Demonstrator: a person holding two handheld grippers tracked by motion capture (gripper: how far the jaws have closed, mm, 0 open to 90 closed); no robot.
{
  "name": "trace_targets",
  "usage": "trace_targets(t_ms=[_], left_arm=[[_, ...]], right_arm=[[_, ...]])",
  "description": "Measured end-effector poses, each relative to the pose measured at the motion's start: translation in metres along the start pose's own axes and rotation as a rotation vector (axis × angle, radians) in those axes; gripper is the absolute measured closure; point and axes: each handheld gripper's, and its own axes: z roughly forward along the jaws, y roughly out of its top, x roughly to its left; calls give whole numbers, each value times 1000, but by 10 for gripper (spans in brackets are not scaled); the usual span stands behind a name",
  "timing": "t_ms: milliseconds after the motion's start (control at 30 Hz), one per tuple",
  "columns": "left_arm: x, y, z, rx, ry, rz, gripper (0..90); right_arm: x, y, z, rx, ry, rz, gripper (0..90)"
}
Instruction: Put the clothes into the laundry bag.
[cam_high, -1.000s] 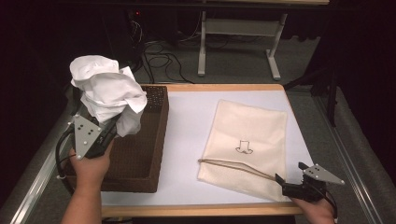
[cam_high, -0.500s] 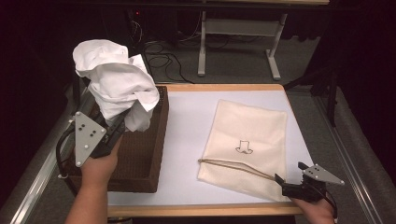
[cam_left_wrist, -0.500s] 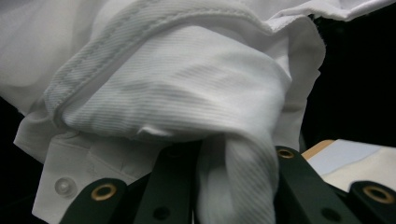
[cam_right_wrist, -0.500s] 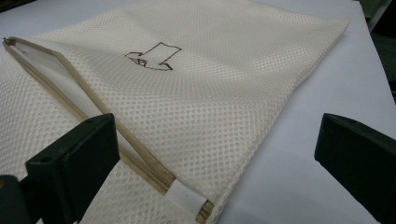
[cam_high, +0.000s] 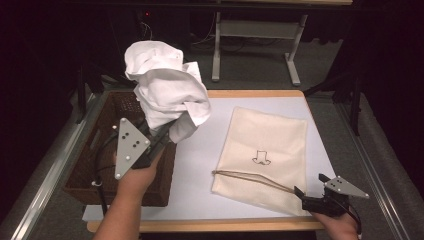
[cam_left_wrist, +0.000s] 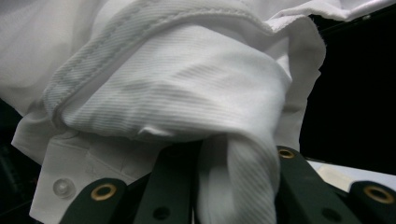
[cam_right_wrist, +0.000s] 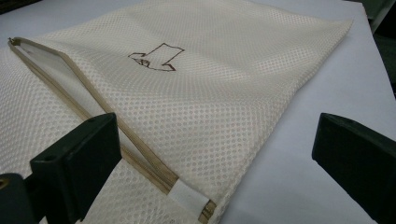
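A crumpled white shirt (cam_high: 167, 92) hangs in the air over the right edge of the dark wicker basket (cam_high: 85, 167). My left gripper (cam_high: 167, 130) is shut on its lower folds; in the left gripper view the ribbed white cloth (cam_left_wrist: 177, 93) bunches between the black jaws of that gripper (cam_left_wrist: 224, 186). A cream mesh bag (cam_high: 267, 150) with a small drawn mark lies flat on the white mat. My right gripper (cam_high: 302, 192) rests at its near right corner. Its jaws stand open (cam_right_wrist: 215, 158), with the bag's zipper end (cam_right_wrist: 187, 193) lying between them, unpressed.
The white mat (cam_high: 210, 150) covers the wood-edged table (cam_high: 225, 225), with the basket at its left end. A metal rail (cam_high: 50, 200) runs along the left side. Beyond the far edge are a dark floor and another table's legs (cam_high: 217, 50).
My left gripper has carried the shirt up and to the right, from over the basket toward the mat. The right gripper and the bag have stayed put.
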Motion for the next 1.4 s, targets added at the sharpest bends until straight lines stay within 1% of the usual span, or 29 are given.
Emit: trace_targets(t_ms=[367,400,433,467,533,567,633,667,700,733,767,833,867,900,933,967,1033,1067,1100,1133,1167,1233,1267,1300,1333,1367,1400], left_arm=[[-35,4,27,-36,-88,-40,775],[-35,4,27,-36,-88,-40,774],[-41,3,30,-40,-101,-43,774],[-44,2,31,-40,-107,-44,774],[-46,0,31,-36,-112,-42,773],[-50,-4,30,-30,-116,-44,773],[-50,-9,26,-20,-116,-51,772],[-50,-9,26,-20,-116,-51,772],[-50,-13,22,-13,-112,-60,772],[-49,-18,15,5,-107,-71,772],[-48,-20,10,10,-105,-81,771],[-45,-23,-1,17,-98,-83,770],[-45,-23,-1,17,-98,-83,770],[-43,-25,-13,19,-94,-90,770],[-43,-26,-18,27,-96,-86,770],[-43,-27,-23,25,-92,-74,769],[-48,-33,-32,32,-89,-90,768],[-48,-33,-32,32,-89,-90,768],[-54,-41,-37,39,-82,-90,768],[-57,-46,-38,44,-81,-92,767],[-60,-52,-39,48,-81,-105,767],[-64,-62,-39,63,-86,-131,765],[-64,-62,-39,63,-86,-131,765],[-67,-72,-39,67,-89,-161,764],[-67,-72,-39,67,-89,-161,764],[-68,-76,-40,64,-87,-167,764],[-69,-78,-41,60,-84,-167,764]], right_arm=[[1,0,-1,-2,10,-2,36],[1,0,-1,-3,11,-5,37],[1,0,-1,-4,11,-6,38],[1,0,-1,-4,14,-6,41],[1,0,-1,-7,17,-8,47],[1,0,-2,-7,19,-6,54],[1,0,-2,-8,23,-5,77],[1,0,-2,-8,23,-5,77],[0,-1,-3,-14,24,-1,115],[0,-1,-4,-17,24,2,133],[0,-1,-5,-24,24,9,151],[0,-1,-6,-25,28,20,166],[0,-1,-6,-25,28,20,166],[1,0,-5,-26,31,17,186],[1,0,-5,-27,36,14,197],[1,0,-4,-25,40,16,209],[3,0,-3,-25,48,6,237],[4,0,-3,-27,52,0,260],[5,0,-3,-36,55,-15,279],[8,0,-3,-38,56,-11,302],[9,0,-3,-47,57,-20,327],[12,0,-3,-57,60,-18,362],[12,0,-3,-57,60,-18,362],[14,2,-2,-63,63,-17,384],[14,2,-2,-63,63,-17,384],[14,3,-1,-64,66,-20,390],[15,5,1,-58,61,-37,390]])
